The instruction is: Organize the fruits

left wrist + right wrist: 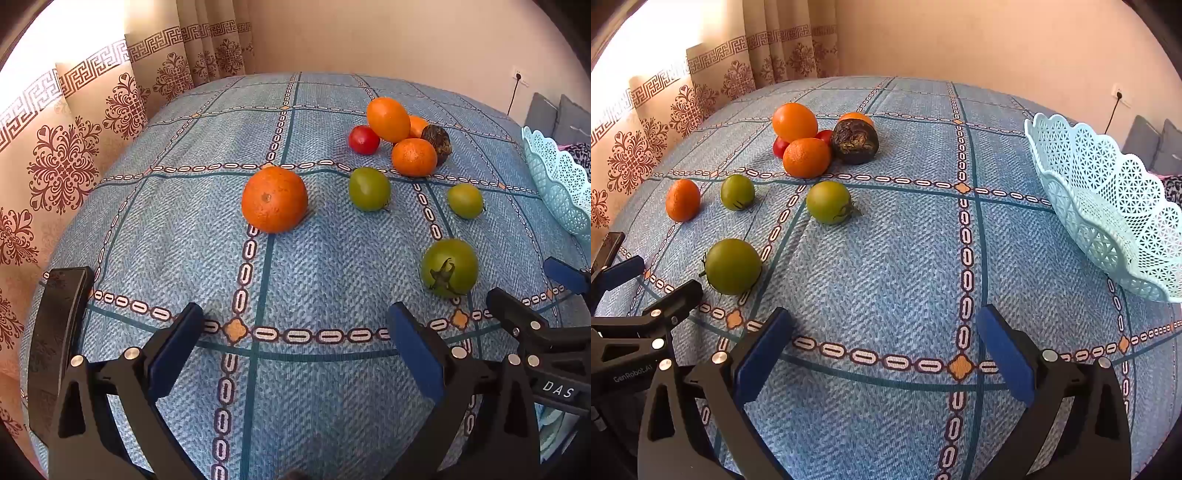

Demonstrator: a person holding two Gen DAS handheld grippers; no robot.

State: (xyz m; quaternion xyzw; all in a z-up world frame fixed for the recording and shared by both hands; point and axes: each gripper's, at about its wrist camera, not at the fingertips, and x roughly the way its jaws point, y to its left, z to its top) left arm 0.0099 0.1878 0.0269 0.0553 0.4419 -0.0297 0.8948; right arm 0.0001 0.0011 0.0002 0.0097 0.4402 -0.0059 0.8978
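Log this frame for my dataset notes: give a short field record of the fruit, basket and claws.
surface: blue patterned tablecloth
container: pale blue lattice plastic basket, no fruit visible inside
loose green fruits: three, nearest
lone orange fruit
cluster: orange fruits, red fruits, dark wrinkled fruit
left claw: open
right claw: open

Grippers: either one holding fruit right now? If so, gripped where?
Nothing held. Left gripper and right gripper are both open over bare tablecloth; all fruit lies untouched.
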